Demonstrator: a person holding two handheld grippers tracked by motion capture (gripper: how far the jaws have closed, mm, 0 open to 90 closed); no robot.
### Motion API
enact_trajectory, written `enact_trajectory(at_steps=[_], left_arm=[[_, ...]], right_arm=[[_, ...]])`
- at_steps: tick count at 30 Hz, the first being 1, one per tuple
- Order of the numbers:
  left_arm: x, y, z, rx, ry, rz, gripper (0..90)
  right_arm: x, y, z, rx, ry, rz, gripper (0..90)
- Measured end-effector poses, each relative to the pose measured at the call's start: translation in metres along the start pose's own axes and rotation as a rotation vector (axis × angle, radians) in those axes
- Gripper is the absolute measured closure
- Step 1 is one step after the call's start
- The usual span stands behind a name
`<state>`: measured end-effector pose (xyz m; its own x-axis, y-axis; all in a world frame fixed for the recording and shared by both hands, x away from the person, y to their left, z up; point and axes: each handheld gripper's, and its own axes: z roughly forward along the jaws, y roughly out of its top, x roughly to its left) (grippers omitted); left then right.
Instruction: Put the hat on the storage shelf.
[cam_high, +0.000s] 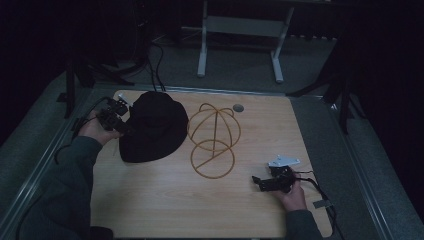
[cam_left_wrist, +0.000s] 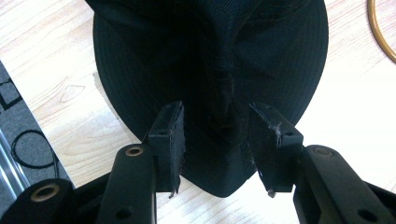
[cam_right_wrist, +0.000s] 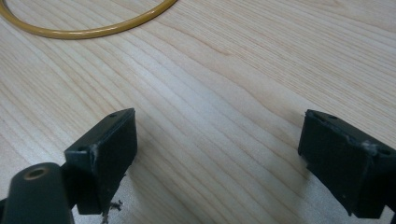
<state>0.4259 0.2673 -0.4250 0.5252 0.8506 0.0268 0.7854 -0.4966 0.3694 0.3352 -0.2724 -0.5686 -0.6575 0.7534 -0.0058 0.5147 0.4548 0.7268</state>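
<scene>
A: Item one, largest: our counter (cam_high: 165, 200), pale wood. What do we list on it?

B: Black hat (cam_high: 152, 127), far left part, brim flat on the wood. Just beside it, a yellow wire hat frame (cam_high: 212, 140).

A: And the tools?

B: Left tool (cam_left_wrist: 217, 147): jaws parted, straddling a raised fold at the hat's brim; whether the pads press it, we cannot tell. Right tool (cam_right_wrist: 217, 158): jaws wide apart over bare wood, near right.

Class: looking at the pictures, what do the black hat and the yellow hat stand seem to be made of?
Black hat: woven cloth, probably cotton twill; matt, fine diagonal ribbing, soft folds. Yellow hat stand: thin bent rod, likely coated wire or plastic; smooth, slightly glossy loops.
</scene>
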Motion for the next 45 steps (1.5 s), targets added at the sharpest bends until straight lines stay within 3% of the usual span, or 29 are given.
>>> enact_trajectory(at_steps=[23,38,40,45], left_arm=[[0.003,0.03,0.016,0.083,-0.009,-0.014,51.8],[0.002,0.043,0.04,0.157,-0.009,-0.047,51.9],[0.001,0.043,0.04,0.161,-0.01,-0.048,52.4],[-0.001,0.043,0.043,0.179,-0.012,-0.034,66.7]], right_arm=[[0.0,0.0,0.0,0.0,0.0,0.0,11.6],[0.0,0.0,0.0,0.0,0.0,0.0,11.6],[0.0,0.0,0.0,0.0,0.0,0.0,11.6],[0.0,0.0,0.0,0.0,0.0,0.0,11.6]])
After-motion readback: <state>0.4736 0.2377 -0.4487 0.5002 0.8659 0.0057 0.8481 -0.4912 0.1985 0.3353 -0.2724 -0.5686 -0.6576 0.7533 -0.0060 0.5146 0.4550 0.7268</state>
